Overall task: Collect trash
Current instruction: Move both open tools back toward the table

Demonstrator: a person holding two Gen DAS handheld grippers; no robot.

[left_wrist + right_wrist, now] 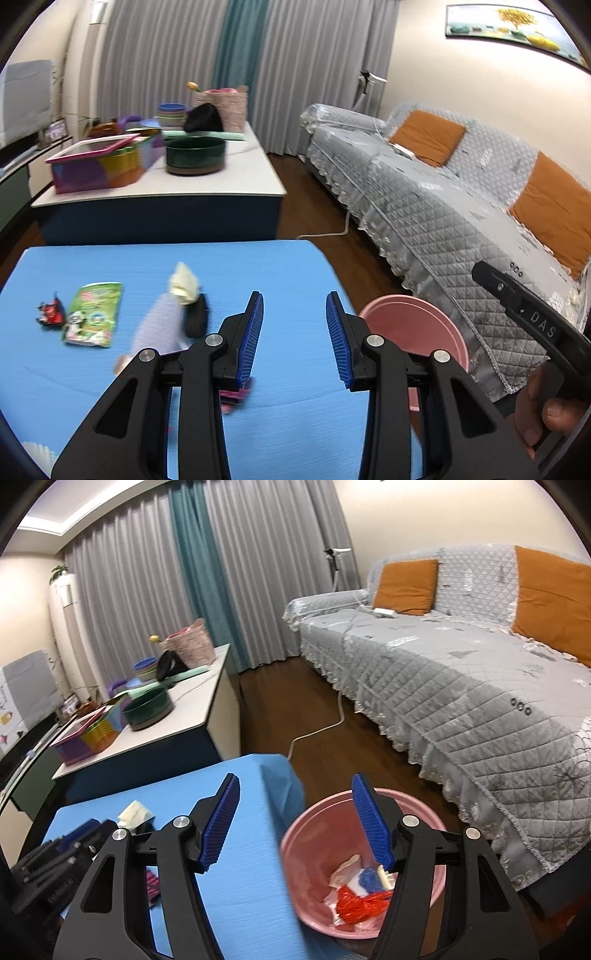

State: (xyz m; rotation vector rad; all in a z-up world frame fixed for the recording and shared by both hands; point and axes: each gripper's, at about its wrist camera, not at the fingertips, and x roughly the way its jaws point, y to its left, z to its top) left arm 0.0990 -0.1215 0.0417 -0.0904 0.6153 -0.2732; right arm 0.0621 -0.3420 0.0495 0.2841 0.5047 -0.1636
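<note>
Long grey curtains [122, 602] hang across the far wall, with one teal curtain [199, 572] in the middle. The walls [417, 66] are cream. A picture [513, 26] with a yellow tree hangs high above a long sofa [461, 672]. The sofa has a grey quilted cover and orange cushions [404, 585]. The floor [314, 709] is dark brown wood, and a white cord [325, 727] lies on it. A white bench [207, 177] with dark blue sides stands by the curtains. A tall white air cooler [68, 627] stands in the corner
</note>
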